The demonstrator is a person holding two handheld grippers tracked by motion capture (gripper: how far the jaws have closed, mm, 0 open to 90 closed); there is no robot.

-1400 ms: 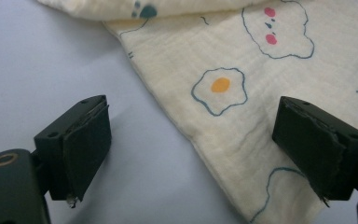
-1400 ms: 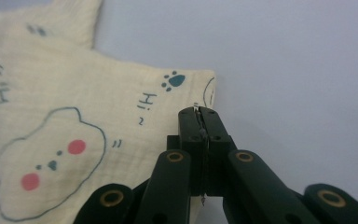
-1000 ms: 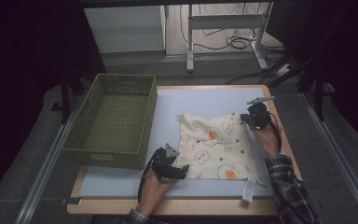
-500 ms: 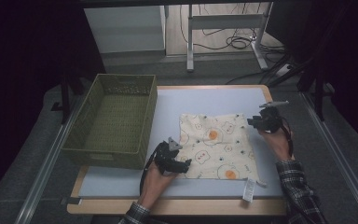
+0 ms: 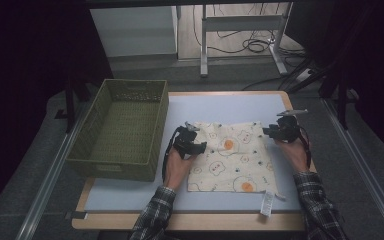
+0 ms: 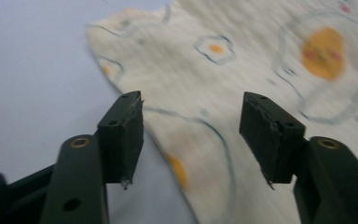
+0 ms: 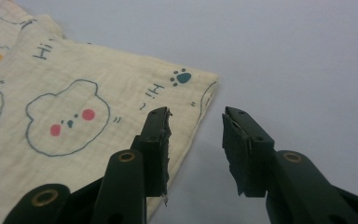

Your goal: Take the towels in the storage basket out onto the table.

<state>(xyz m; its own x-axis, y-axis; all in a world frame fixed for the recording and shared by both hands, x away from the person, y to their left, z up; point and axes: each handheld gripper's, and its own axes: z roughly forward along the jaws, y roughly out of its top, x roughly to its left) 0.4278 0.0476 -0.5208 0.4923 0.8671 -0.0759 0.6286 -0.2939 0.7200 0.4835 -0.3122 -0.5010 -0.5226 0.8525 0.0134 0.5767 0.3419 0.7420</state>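
1. Your cream muslin cloth printed with fried eggs and bear faces (image 5: 232, 157) lies flat on the pale blue bench (image 5: 220, 107), between your two hands; the woven olive-green basket (image 5: 122, 130) stands just beside its left edge.
2. Your left gripper (image 6: 191, 135) has just been closing, yet its fingers (image 6: 123, 135) stand released, straddling the cloth's left edge. One finger is over bare bench, the other over fabric. Lower them until the edge sits well between the pads before you clench.
3. Your right gripper (image 7: 196, 149) has just been opening; its fingers (image 7: 156, 149) are apart and grasp nothing. The cloth's far right corner, with the paw print, lies just ahead of the left finger, with its edge running under that finger. Shift slightly toward the cloth so the hem falls between both pads.
4. Pinch both sides at matching points, so that the cloth lifts evenly.
5. Bite only the fabric, not the bench, or the grip will probably slip.
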